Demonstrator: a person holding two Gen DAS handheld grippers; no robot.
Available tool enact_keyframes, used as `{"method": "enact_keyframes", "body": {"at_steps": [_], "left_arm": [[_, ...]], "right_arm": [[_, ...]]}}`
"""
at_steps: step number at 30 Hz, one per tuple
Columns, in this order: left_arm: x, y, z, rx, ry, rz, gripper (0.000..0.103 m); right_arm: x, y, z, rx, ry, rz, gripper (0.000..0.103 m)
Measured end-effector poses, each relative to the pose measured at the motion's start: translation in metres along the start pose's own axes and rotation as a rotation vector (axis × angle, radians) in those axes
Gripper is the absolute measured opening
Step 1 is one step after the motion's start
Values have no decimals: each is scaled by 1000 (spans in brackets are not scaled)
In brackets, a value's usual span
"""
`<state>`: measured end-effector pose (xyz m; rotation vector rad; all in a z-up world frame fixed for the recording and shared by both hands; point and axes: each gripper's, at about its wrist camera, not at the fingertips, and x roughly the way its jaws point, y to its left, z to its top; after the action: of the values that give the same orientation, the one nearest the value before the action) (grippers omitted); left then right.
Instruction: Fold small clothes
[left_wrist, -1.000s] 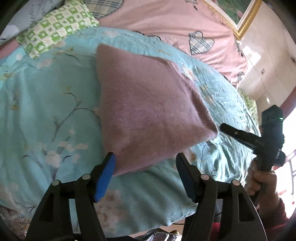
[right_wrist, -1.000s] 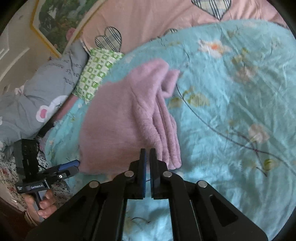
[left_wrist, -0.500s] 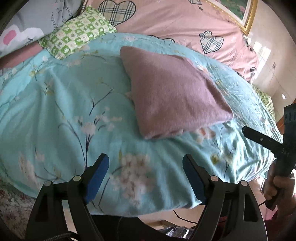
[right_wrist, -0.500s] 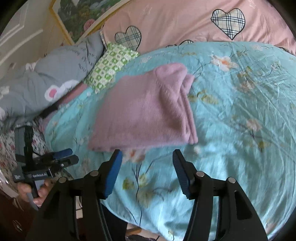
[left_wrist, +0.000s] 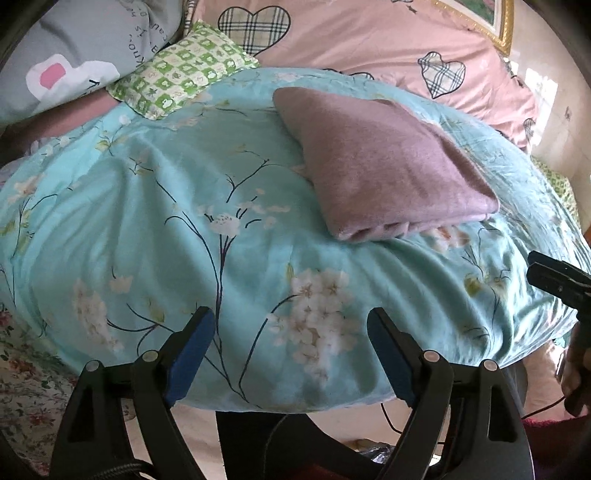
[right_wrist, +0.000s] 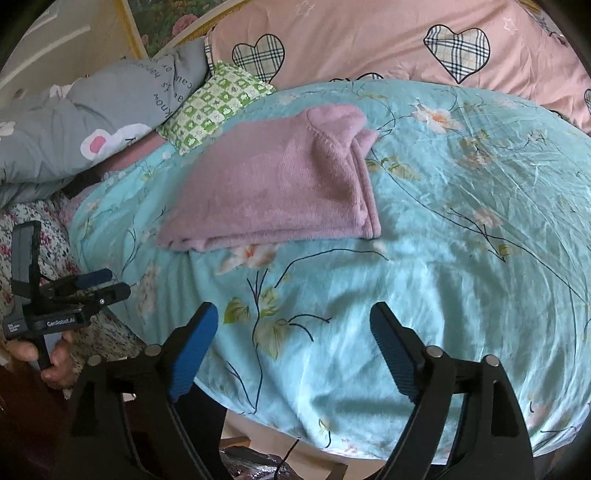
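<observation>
Sweater (left_wrist: 384, 166), mauve and fuzzy, lies folded into a flat packet on the turquoise flowered quilt (left_wrist: 147, 206) of the bed, and that is where I have to go if it needs another fold. From my left gripper (left_wrist: 290, 350) it sits at about one o'clock, well apart, with bare quilt between the fingers (left_wrist: 192, 350) and its near edge. From my right gripper (right_wrist: 293, 343) it sits at about eleven o'clock, again well apart. So the packet lies between my two hands and ahead of both.

In the left view its long axis seems to run from eleven o'clock far away to four o'clock near me, with the layered open edges facing me. In the right view the stacked edges run down its right side. I judge neither hand clearly nearer; the fisheye makes that hard to call.

Both sets of fingers are spreading apart at this moment, already wide, and nothing is between them or held by either. Each view shows the other gripper low at its outer side.

My judgement is that the sweater looks close to finished. A green checked pillow (left_wrist: 181, 70) and a grey cushion (left_wrist: 74, 55) lie beyond it, near the pink heart-print bedding (left_wrist: 369, 40).
</observation>
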<state>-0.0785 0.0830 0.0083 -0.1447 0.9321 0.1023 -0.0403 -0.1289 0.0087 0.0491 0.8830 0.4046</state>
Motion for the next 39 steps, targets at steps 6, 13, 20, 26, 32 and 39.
{"method": "enact_keyframes", "body": {"at_steps": [6, 13, 20, 26, 32, 39], "left_arm": [[-2, -5, 24, 11, -18, -15, 87], [-1, -14, 59, 31, -59, 7, 89], [14, -33, 70, 86, -30, 31, 91], [28, -29, 74, 42, -14, 30, 91], [33, -26, 84, -10, -48, 29, 91], [36, -34, 87, 6, -59, 40, 92]], "right_arm": [[5, 8, 17, -48, 10, -14, 91], [8, 11, 50, -67, -36, -9, 97], [27, 17, 72, -101, -18, -25, 99], [39, 14, 81, -82, -6, -26, 99], [47, 9, 86, -36, -37, -10, 99], [58, 9, 86, -21, -41, -2, 99]]}}
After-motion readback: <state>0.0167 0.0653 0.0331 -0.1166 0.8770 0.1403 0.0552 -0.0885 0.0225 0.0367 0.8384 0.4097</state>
